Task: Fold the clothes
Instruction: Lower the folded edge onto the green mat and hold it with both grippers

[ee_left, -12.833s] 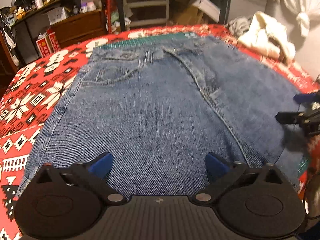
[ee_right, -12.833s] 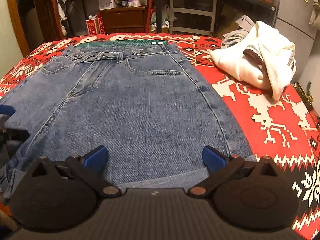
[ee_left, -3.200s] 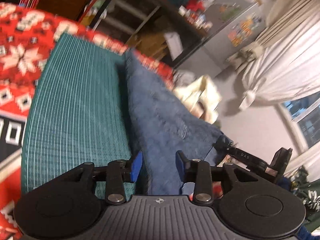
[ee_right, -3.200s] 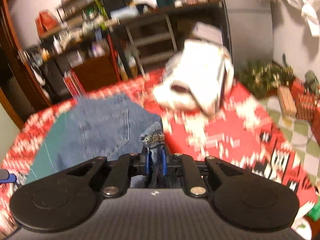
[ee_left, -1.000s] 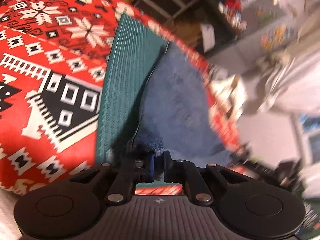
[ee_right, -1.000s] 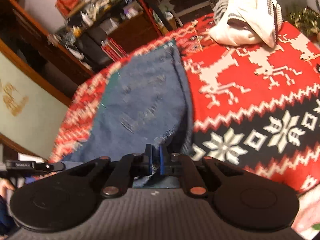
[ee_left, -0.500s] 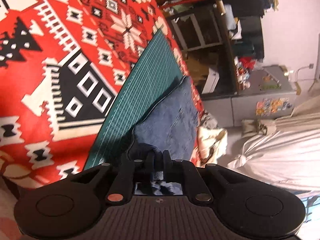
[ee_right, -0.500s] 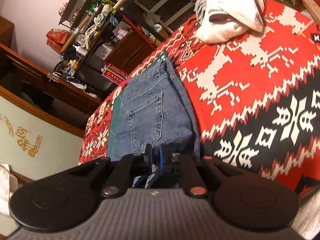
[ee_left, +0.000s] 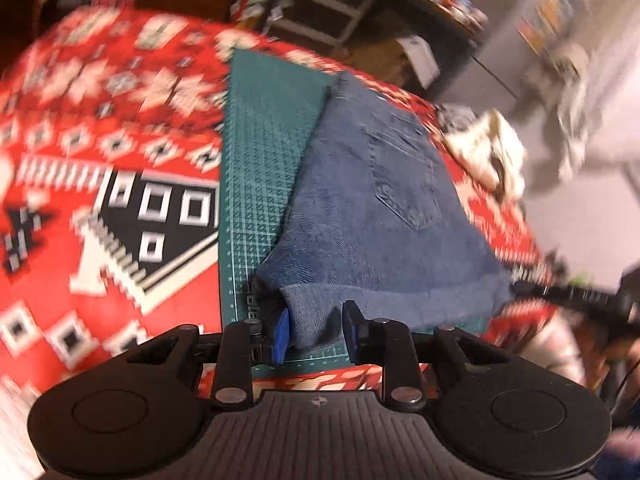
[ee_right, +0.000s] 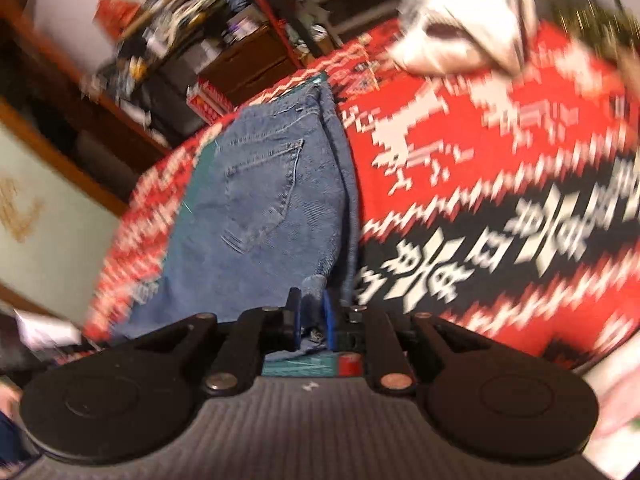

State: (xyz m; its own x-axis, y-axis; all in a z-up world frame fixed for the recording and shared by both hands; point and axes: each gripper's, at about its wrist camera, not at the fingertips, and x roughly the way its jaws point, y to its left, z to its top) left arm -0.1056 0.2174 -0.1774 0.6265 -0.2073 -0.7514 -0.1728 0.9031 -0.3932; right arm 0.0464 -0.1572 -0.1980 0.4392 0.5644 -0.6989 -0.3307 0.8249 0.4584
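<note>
We see mid-blue denim shorts (ee_left: 384, 216) with paler blue stitching around a back pocket and a lighter, faded hem. Under them lies a dark green cutting mat (ee_left: 260, 168) ruled with a fine pale grid. The blanket (ee_left: 100, 152) is bright red, patterned in white and black: snowflakes, diamonds, toothed bands and white reindeer. A cream-white garment (ee_right: 464, 28) with dark trim lies on it. The left gripper (ee_left: 314, 332) is black with blue pads, as is the right gripper (ee_right: 312, 316).
</note>
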